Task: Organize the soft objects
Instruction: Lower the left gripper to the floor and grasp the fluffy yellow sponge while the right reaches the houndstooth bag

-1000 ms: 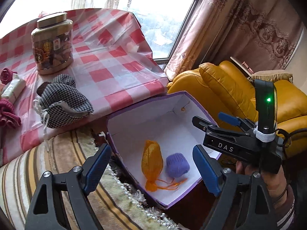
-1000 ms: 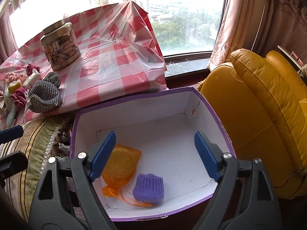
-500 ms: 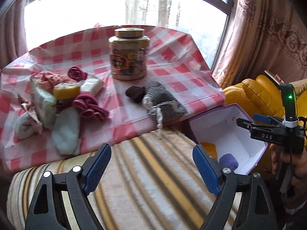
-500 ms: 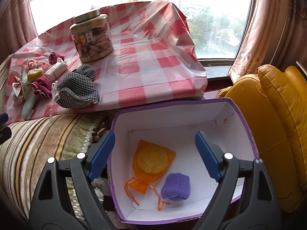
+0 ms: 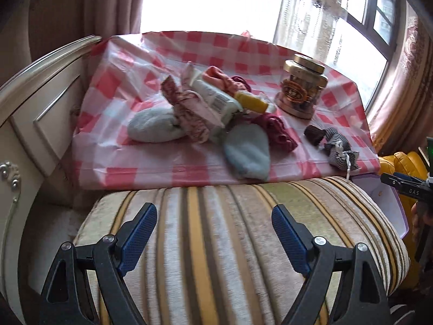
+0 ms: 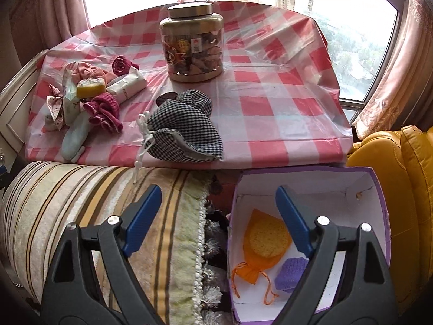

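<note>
Your left gripper point(image 5: 213, 233) is spread wide and empty over the striped cushion point(image 5: 216, 216); the soft pile point(image 5: 216, 113) lies mid-frame on the checked cloth point(image 5: 167, 168). Your right gripper point(image 6: 219, 220) — also released, nothing between its fingers — hangs beside the purple box point(image 6: 379, 216), lower right, holding an orange pouch point(image 6: 259, 254).

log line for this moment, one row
left gripper: open, empty | right gripper: open, empty | purple box: orange pouch, purple knit piece | checked pouch: on table

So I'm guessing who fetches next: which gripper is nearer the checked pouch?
Right, as far as the views show. The right gripper hangs just short of the checked pouch; the left gripper faces the sock pile, with the pouch off to its right.
</note>
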### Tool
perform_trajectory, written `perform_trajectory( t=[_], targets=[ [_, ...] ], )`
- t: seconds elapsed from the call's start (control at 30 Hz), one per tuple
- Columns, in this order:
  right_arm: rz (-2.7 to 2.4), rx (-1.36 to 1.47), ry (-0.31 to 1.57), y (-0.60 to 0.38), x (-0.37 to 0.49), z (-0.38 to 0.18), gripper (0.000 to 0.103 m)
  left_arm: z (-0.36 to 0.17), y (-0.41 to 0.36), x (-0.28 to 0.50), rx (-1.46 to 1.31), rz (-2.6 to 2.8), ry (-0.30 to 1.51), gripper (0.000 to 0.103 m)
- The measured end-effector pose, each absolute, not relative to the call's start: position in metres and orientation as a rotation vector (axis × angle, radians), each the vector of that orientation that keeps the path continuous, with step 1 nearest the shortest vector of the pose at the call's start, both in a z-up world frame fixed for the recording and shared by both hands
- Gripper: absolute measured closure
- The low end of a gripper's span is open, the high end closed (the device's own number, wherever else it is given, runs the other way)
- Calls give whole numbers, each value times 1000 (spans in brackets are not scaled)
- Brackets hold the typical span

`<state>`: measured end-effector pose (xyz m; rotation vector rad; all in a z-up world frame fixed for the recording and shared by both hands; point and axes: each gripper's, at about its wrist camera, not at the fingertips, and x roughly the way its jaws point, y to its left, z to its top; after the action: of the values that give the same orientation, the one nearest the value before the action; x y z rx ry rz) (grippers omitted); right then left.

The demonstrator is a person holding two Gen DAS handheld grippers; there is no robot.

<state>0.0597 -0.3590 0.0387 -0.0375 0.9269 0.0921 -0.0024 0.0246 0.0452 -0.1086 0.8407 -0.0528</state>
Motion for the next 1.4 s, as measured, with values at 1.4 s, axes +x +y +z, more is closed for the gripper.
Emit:
perform_trajectory(
  t=[1.4],
  targets=[
    [101,-138,1026,-279,160,9,12,-127,266,73,-146,87,1364,21]
  ],
)
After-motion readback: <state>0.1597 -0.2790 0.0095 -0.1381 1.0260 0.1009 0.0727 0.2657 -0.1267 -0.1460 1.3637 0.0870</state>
